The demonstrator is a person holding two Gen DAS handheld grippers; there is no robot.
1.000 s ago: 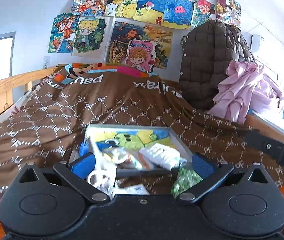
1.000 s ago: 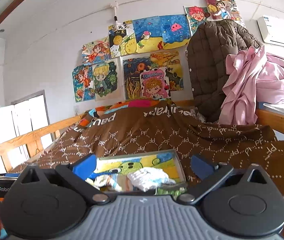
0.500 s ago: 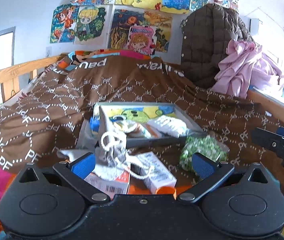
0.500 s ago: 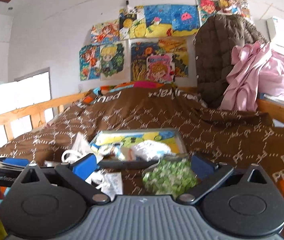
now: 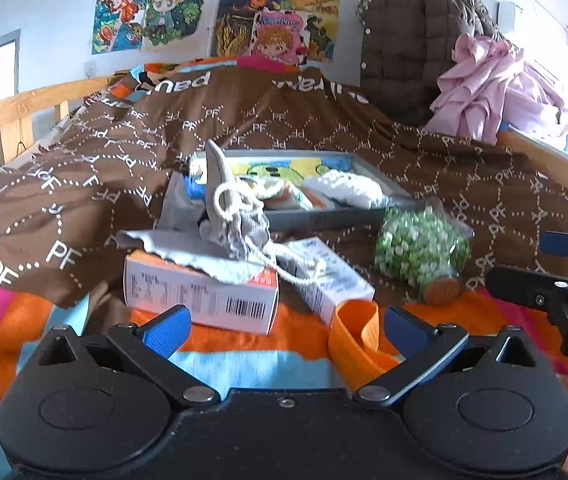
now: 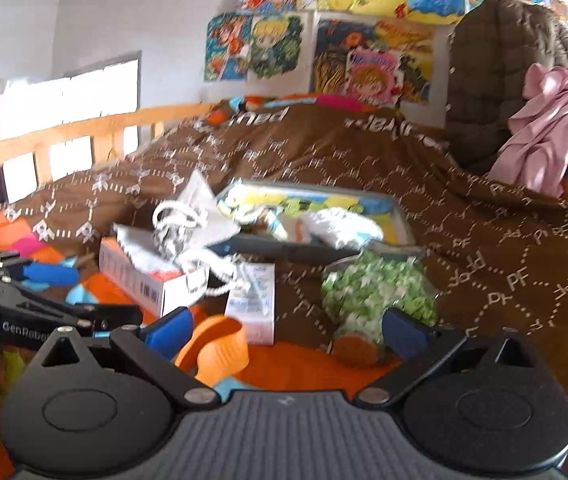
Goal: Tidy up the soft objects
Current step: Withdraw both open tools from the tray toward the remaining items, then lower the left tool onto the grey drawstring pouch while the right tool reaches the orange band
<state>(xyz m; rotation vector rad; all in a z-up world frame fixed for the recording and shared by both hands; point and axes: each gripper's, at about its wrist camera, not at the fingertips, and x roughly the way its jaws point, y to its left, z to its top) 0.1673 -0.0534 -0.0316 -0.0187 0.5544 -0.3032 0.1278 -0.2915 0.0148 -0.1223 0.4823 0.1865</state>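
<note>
Both cameras have drawn back and dipped since a second ago, so we now see clutter in front of the tray (image 5: 323,220) that was hidden under us. Going left to right on the bed: a white and orange box (image 5: 200,292) with a grey drawstring pouch (image 5: 236,224) slumped over it, a smaller white box (image 5: 323,276), an orange strap loop (image 5: 353,332) nearest us, then a green-and-white bag (image 5: 419,244), perhaps sweets, though blur leaves us unsure. Our left hand-held gripper (image 5: 284,330) gapes wide and holds nothing; our right hand-held gripper (image 6: 285,330) is likewise spread and empty, with the bag just ahead of its right finger. We judge nothing is picked yet; pulling back gives us room to choose a soft piece, likely pouch or bag.
</note>
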